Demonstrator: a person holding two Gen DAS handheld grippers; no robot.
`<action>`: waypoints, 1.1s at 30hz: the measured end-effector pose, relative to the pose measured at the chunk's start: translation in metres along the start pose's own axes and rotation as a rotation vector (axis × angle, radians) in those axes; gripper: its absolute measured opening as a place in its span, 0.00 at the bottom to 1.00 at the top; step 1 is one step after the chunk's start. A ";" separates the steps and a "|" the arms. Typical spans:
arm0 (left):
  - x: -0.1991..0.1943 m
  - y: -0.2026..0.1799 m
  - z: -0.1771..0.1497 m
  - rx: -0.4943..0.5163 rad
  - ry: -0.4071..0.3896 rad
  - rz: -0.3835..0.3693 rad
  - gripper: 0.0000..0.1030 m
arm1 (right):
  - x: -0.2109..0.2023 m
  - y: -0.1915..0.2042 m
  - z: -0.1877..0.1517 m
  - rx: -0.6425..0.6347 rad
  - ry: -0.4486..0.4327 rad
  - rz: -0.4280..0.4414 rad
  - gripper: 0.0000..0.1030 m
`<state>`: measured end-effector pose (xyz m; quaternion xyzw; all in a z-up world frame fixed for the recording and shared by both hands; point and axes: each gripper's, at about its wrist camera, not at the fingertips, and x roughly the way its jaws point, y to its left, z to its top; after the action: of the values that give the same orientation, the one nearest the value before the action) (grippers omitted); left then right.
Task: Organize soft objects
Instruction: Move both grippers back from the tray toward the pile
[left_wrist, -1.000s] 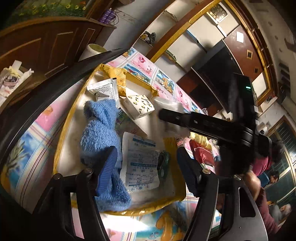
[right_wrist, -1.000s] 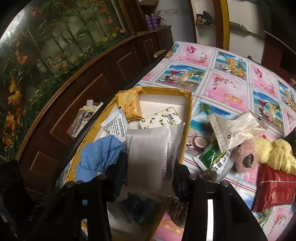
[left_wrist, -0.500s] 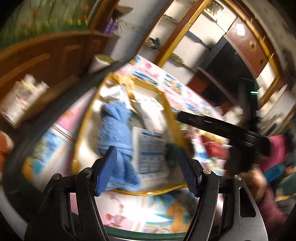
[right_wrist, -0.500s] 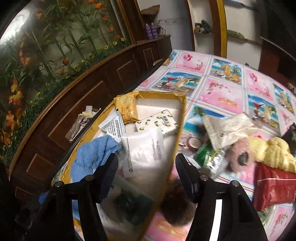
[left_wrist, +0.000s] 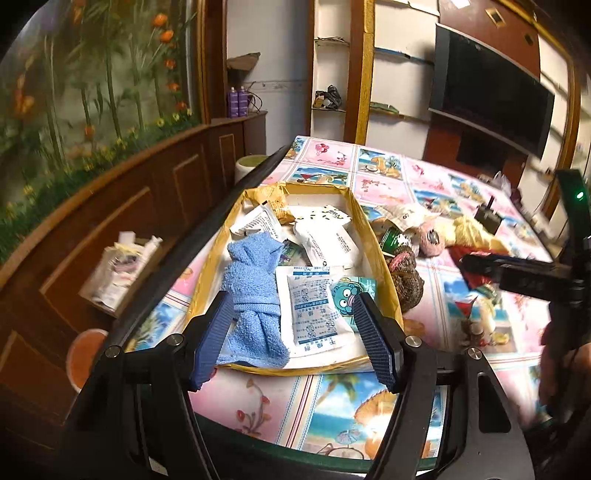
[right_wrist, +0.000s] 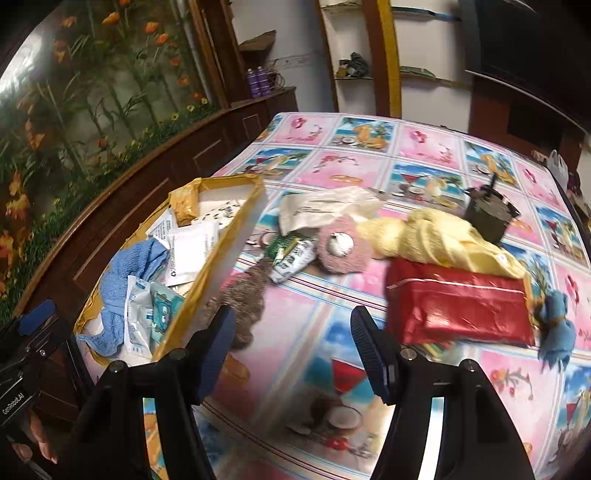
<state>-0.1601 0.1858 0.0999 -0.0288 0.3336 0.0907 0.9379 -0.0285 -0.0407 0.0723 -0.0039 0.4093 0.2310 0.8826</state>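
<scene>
A yellow-rimmed box (left_wrist: 380, 254) (right_wrist: 218, 254) on the table's left holds a blue towel (left_wrist: 255, 291) (right_wrist: 122, 273), white packets (left_wrist: 325, 240) and a printed sachet (left_wrist: 314, 310). My left gripper (left_wrist: 295, 332) is open and empty, above the box's near end. My right gripper (right_wrist: 291, 350) is open and empty over the tablecloth, right of the box. Beyond it lie a red pack (right_wrist: 461, 306), a yellow cloth (right_wrist: 436, 236), a pink fluffy thing (right_wrist: 340, 247), a brown scrubber (right_wrist: 243, 291) and a green-white packet (right_wrist: 291, 254).
A small blue plush (right_wrist: 557, 328) lies at the right edge. A dark container (right_wrist: 487, 214) stands behind the yellow cloth. A clear bag (right_wrist: 325, 206) lies beside the box. A wooden cabinet (left_wrist: 129, 206) runs along the table's left side. The right gripper's body (left_wrist: 535, 280) shows in the left view.
My right gripper let go of the white packet into the box, then swung right over the tablecloth. My left gripper drew back from the box and levelled out.
</scene>
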 end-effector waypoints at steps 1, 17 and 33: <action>-0.001 -0.005 0.000 0.014 0.002 0.010 0.66 | -0.003 -0.006 -0.002 0.010 -0.007 0.000 0.63; -0.002 -0.069 -0.007 0.175 0.052 0.066 0.66 | -0.045 -0.092 -0.035 0.153 -0.054 -0.052 0.63; -0.044 -0.069 -0.022 0.213 0.012 0.067 0.66 | -0.114 -0.098 -0.061 0.164 -0.141 -0.116 0.69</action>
<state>-0.1942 0.1086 0.1099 0.0815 0.3478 0.0857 0.9301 -0.0960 -0.1865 0.0966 0.0610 0.3631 0.1451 0.9184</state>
